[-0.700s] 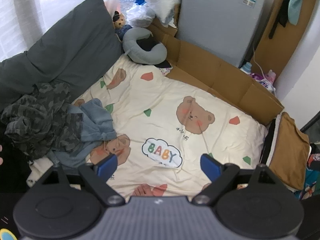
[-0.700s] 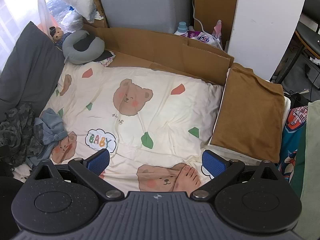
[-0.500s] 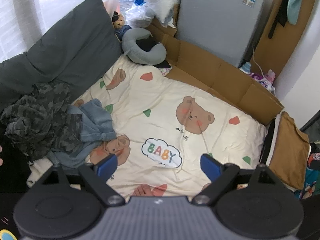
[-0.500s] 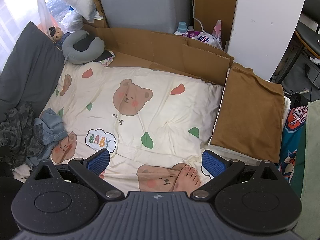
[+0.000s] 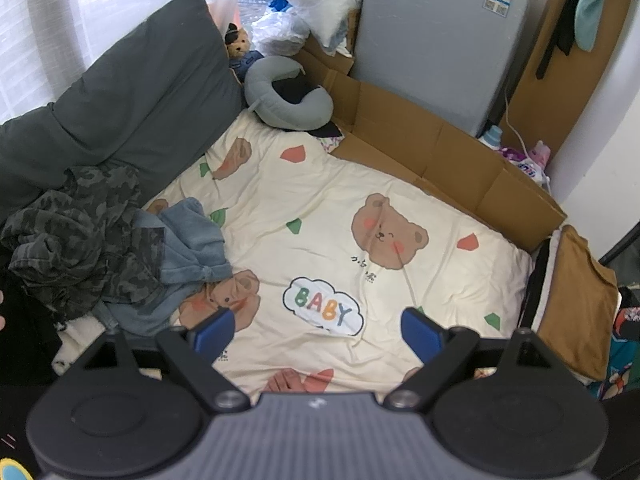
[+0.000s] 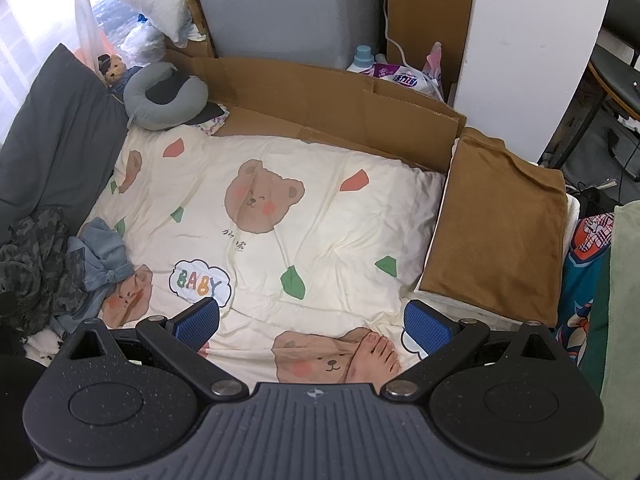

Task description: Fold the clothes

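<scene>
Both grippers gape above two crumpled garments [image 5: 120,248] and one folded shirt [image 6: 500,220].

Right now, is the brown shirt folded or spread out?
Folded. The brown shirt lies as a neat flat rectangle with straight edges at the bed's side.

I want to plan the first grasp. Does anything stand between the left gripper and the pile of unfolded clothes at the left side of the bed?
Nothing visible does. The left gripper hangs open above the bear-print quilt, and the pile, a blue garment on a camouflage garment, lies uncovered to its left.
</scene>
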`<state>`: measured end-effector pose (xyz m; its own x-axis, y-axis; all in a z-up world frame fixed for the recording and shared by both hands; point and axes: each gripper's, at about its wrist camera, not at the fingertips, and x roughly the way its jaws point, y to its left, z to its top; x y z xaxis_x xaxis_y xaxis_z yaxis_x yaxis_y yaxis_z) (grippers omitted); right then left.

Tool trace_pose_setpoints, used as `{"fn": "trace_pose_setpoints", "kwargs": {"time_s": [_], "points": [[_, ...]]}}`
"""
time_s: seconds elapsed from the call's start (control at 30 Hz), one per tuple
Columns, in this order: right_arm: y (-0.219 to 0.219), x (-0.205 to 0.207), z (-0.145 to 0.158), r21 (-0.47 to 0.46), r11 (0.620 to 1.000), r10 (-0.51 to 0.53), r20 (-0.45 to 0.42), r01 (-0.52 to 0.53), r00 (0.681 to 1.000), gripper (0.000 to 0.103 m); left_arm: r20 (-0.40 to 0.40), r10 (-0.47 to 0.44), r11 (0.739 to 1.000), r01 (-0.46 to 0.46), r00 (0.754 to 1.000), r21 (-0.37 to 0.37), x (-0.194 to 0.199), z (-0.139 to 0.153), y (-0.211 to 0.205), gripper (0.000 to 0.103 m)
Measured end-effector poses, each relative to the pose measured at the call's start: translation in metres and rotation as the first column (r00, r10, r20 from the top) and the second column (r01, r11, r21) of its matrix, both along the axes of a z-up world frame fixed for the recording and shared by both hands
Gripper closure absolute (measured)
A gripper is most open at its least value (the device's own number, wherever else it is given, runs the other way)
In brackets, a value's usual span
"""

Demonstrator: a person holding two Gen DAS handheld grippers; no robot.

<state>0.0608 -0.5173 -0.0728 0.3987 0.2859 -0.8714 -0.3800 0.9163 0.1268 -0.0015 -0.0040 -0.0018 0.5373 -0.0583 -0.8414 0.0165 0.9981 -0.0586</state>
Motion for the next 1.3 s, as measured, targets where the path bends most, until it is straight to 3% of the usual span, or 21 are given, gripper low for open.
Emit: {"fn": "trace_pose_setpoints", "kwargs": {"time_s": [0.93,1.3], "points": [[-0.0009,-0.0015,0.0032,-0.012,1.0,-0.006,0.004,0.006,1.0,0.002,0.005,-0.002,1.0,0.002,1.0,-0.001,-0.0015,0.0017,-0.0025,0.011],[0.0063,-0.0042,0.0035,-0.069,0.997,0.018,0.016,-0.016,1.0,0.002,0.002,-0.024,0.999,0.024,1.0,-0.034,0.0009,0.0027,0.0,0.006]]}}
